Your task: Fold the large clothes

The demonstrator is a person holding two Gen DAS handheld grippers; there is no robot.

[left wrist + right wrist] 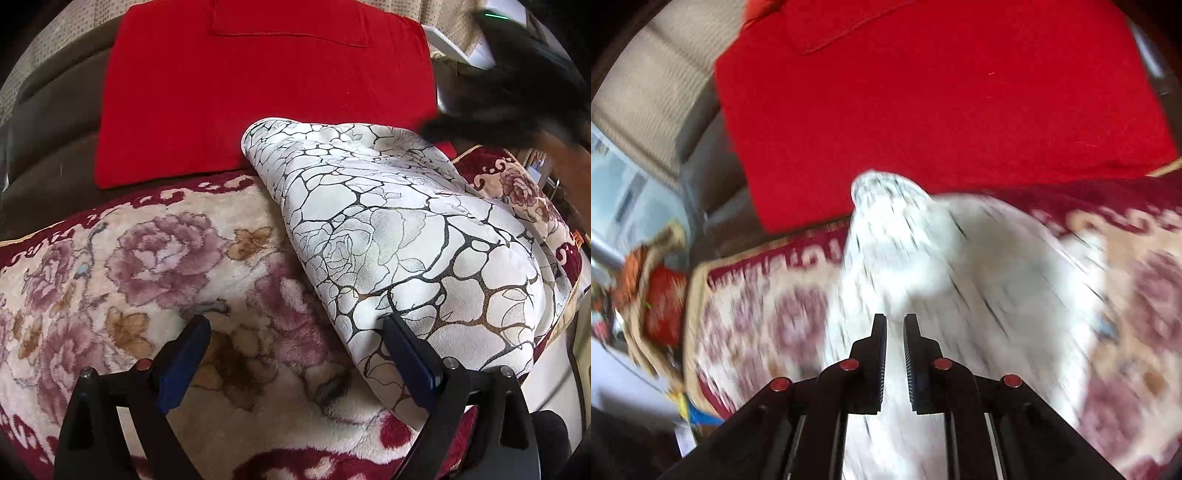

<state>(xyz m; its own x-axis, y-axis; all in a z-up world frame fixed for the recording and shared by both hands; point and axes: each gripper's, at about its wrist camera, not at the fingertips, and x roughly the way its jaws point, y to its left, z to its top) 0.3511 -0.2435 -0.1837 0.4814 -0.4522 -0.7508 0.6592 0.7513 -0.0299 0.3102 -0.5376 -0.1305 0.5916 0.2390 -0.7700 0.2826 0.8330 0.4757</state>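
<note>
White fabric printed with black crackle lines and rose outlines [388, 236] is lying bunched in a folded heap on a plush cream blanket with mauve flowers and a dark red border [122, 280]. In the left wrist view the garment is sitting to the right of centre, its far rounded corner reaching toward a bright red cloth with a stitched rectangular seam [258, 85], which is spreading flat behind the blanket. The near edge of the garment is touching the right finger of the left tool [295, 325], whose blue-padded jaws are standing wide apart with only the blanket showing between them; it is gripping nothing.

In the right wrist view, heavily smeared by motion blur, the same white garment [923, 258] is filling the middle of the frame, rising to a peak in front of the red cloth [942, 103]. The right tool [895, 319] is showing its two black fingers drawn close, a narrow gap remaining between them, with white fabric visible through and beneath the gap; whether the fingers are pinching the fabric cannot be told.

Beyond the red cloth, a brown sofa back [55, 110] is curving along the left. A dark blurred shape [517, 92] is crossing the upper right of the left wrist view.
</note>
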